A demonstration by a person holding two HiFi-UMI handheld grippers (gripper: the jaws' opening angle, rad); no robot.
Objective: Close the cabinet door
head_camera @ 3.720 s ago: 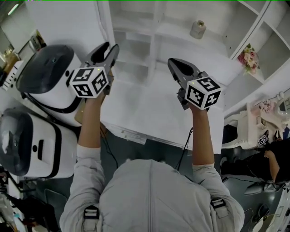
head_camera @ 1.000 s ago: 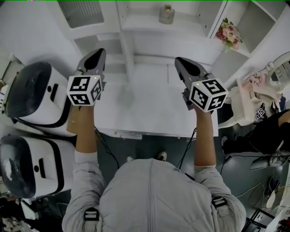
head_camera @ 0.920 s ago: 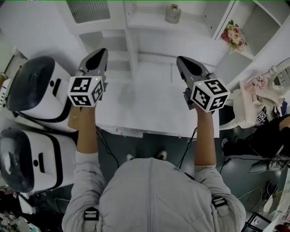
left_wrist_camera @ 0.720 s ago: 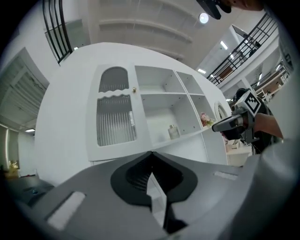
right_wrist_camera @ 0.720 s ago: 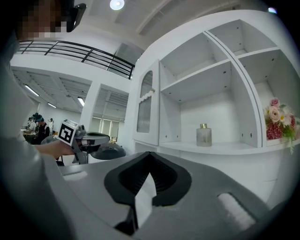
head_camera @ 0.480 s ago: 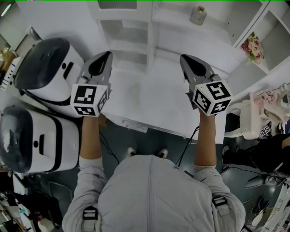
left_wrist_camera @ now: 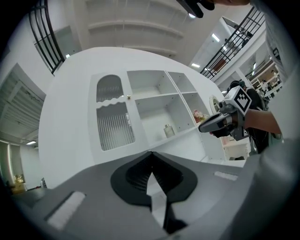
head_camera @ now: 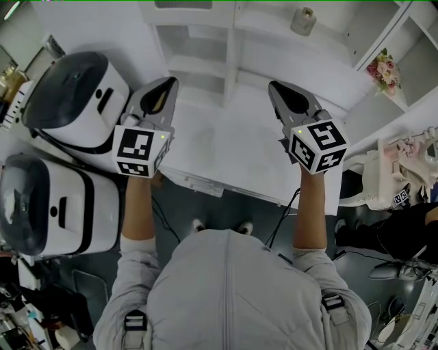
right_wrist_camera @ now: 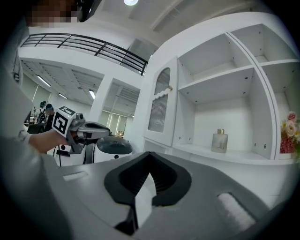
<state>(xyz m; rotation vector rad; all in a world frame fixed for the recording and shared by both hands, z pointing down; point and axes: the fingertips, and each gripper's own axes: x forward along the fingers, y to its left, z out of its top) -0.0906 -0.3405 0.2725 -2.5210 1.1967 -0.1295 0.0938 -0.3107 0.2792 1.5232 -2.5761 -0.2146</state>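
The white cabinet stands at the back of a white desk top. Its ribbed-glass door looks flush with the cabinet front in the left gripper view. In the right gripper view the same door shows at an angle, left of the open shelves. My left gripper hovers level over the desk's left part, shut and holding nothing. My right gripper hovers over the desk's right part, its tips together and also holding nothing. Neither touches the cabinet. Each gripper sees the other: right gripper, left gripper.
A small bottle stands on an open shelf, and pink flowers sit in the shelf unit to its right. Two white-and-black machines crowd the desk's left side. White furniture stands at the right.
Both grippers have drifted a little over the desk, the left one toward the picture's right. The head camera has swung, so the cabinet sits differently. Both sets of jaws stay shut.
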